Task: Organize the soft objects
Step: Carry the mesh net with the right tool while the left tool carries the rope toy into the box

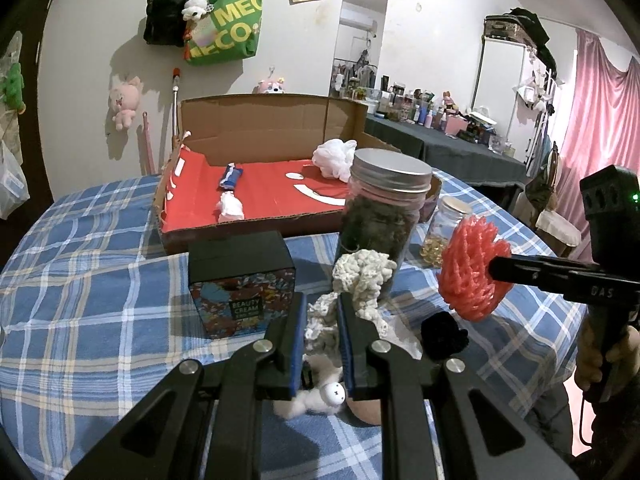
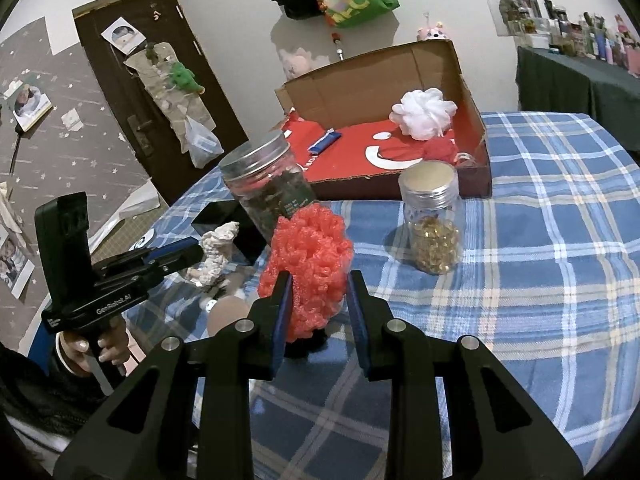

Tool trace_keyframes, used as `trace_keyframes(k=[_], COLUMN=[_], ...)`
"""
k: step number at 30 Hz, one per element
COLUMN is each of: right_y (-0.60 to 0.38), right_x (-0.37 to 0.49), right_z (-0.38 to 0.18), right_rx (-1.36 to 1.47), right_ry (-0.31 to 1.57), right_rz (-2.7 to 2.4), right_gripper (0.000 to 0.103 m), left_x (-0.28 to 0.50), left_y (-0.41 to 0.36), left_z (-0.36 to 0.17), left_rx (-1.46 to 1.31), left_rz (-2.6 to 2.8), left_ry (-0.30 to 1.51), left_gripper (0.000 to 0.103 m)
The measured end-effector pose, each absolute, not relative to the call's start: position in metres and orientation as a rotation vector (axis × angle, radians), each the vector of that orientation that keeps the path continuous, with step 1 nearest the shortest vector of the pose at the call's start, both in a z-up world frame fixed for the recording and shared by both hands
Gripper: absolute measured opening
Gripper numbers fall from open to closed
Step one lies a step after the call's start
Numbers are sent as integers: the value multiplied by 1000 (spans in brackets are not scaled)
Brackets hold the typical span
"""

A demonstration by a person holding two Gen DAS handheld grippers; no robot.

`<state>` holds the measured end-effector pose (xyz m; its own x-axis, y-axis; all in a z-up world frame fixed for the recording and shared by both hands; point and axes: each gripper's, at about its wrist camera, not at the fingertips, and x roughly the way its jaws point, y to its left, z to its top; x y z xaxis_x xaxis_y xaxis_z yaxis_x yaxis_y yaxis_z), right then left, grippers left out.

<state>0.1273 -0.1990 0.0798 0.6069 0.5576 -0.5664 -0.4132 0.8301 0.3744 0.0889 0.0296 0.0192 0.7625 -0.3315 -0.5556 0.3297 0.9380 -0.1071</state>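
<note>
My left gripper [image 1: 322, 304] is shut on a cream knitted soft piece [image 1: 362, 276], held above the checked tablecloth; it also shows in the right wrist view [image 2: 216, 256]. My right gripper [image 2: 318, 284] is shut on a red-pink foam mesh ball [image 2: 310, 268], seen from the left wrist view [image 1: 472, 270] held up at the right. The open cardboard box [image 1: 256, 128] with a red lining stands behind, holding a white mesh puff [image 2: 424, 114], a blue packet [image 1: 230, 176] and a white wad [image 1: 230, 208]. A black soft item [image 1: 444, 336] lies on the table.
A tall jar with dark contents [image 1: 380, 220] and a small jar of gold beads [image 2: 434, 224] stand in front of the box. A black Beauty Cream box [image 1: 240, 280] stands at the left. A white fluffy toy [image 1: 320, 396] lies under my left gripper.
</note>
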Motion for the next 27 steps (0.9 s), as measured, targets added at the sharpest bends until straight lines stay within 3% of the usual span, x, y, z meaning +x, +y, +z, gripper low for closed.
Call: trace_keyframes(k=[27], right_y=[-265], right_x=[127], right_z=[75], right_rx=[323], right_ry=[792], right_rz=[414], right_gripper=[26], left_x=[79], left_y=[115], left_z=[13], left_rx=[-33], left_rz=[-182], left_ry=[667], left_gripper=[16])
